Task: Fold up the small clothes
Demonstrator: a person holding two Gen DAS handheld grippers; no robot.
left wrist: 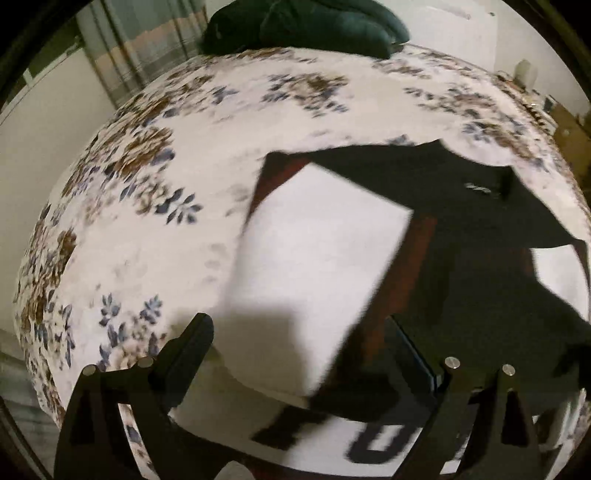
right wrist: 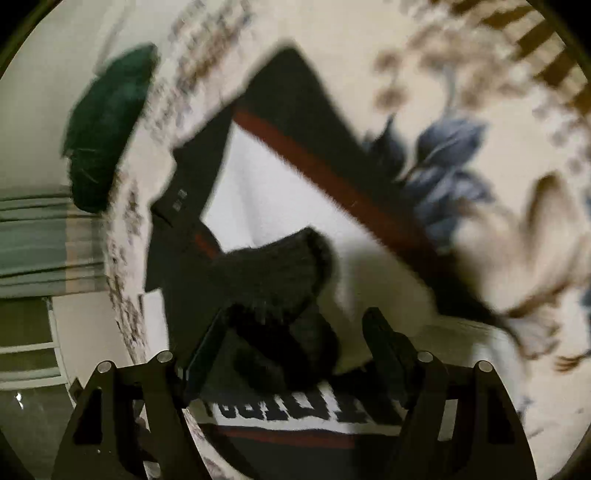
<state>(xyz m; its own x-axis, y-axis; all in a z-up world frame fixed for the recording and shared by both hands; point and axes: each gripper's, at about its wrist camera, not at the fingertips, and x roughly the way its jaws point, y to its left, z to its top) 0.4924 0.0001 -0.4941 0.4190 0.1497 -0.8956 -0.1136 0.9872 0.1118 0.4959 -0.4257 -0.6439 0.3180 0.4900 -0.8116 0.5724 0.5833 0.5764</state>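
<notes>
A small white, black and dark-red shirt [left wrist: 317, 236] with black lettering lies on a floral bedspread [left wrist: 155, 206]. In the left wrist view my left gripper [left wrist: 299, 332] is open just above its lower part, fingers apart on either side of the white panel. In the right wrist view the same shirt [right wrist: 266, 192] shows with a black sleeve cuff [right wrist: 273, 266] folded over the white front. My right gripper [right wrist: 299, 328] is open, with the cuff lying between its fingers. Both views are blurred.
A dark green cushion [left wrist: 314, 26] lies at the far edge of the bed, also in the right wrist view [right wrist: 107, 122]. A striped curtain [left wrist: 147, 40] hangs beyond. Wooden furniture [left wrist: 569, 122] stands at the right.
</notes>
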